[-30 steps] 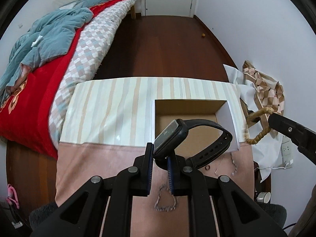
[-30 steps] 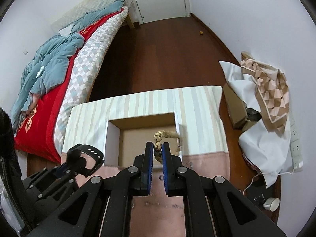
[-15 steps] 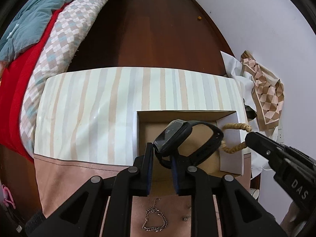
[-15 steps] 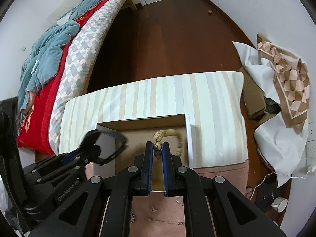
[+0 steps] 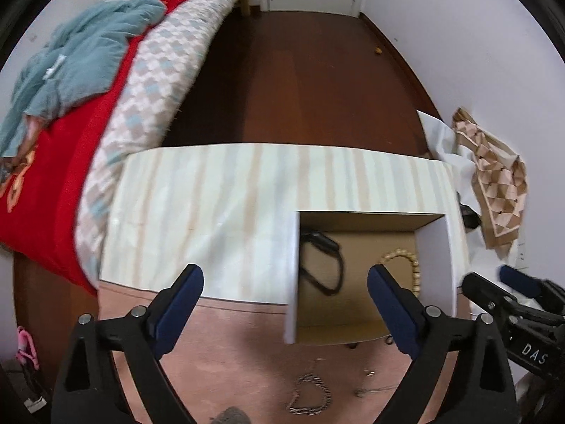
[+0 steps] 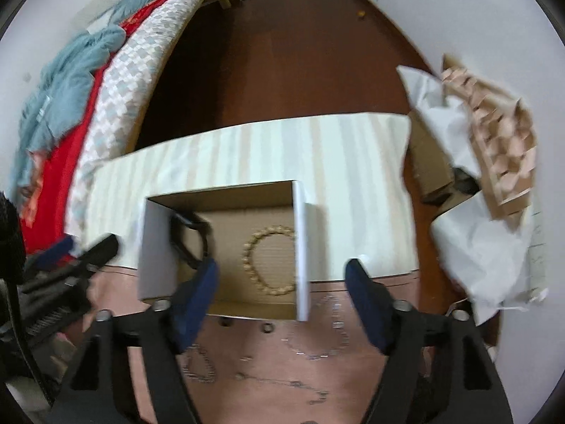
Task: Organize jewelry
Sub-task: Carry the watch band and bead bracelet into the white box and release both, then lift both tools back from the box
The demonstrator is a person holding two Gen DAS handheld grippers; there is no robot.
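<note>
**Right wrist view: both grippers empty above the box, chains waiting below**

In the right wrist view, the right gripper (image 6: 282, 282) stands with its blue-padded jaws spread wide and nothing between them. Framed in that gap, at mid-frame, is the open cardboard box (image 6: 303, 247), where a beaded bracelet (image 6: 270, 259) lies in a loop on the floor and a black watch (image 6: 189, 238) rests against the left wall. Below the box, toward the bottom of the frame, several thin silver chains (image 6: 314, 332) lie flat on the pink cloth (image 6: 360, 388), beside two small rings (image 6: 268, 327) close to the box's near wall.

In the left wrist view, the left gripper (image 5: 284, 296) is likewise wide open and holds nothing. A looped chain (image 5: 310, 397) lies at lower centre, below and between its jaws, its long axis running up and down the frame.

The loose pieces sit nearer the camera than either set of jaws, so each gripper would probably need to pull back and dip. The looped chain looks closest to the left gripper; the larger ring of chain lies under the right.
</note>
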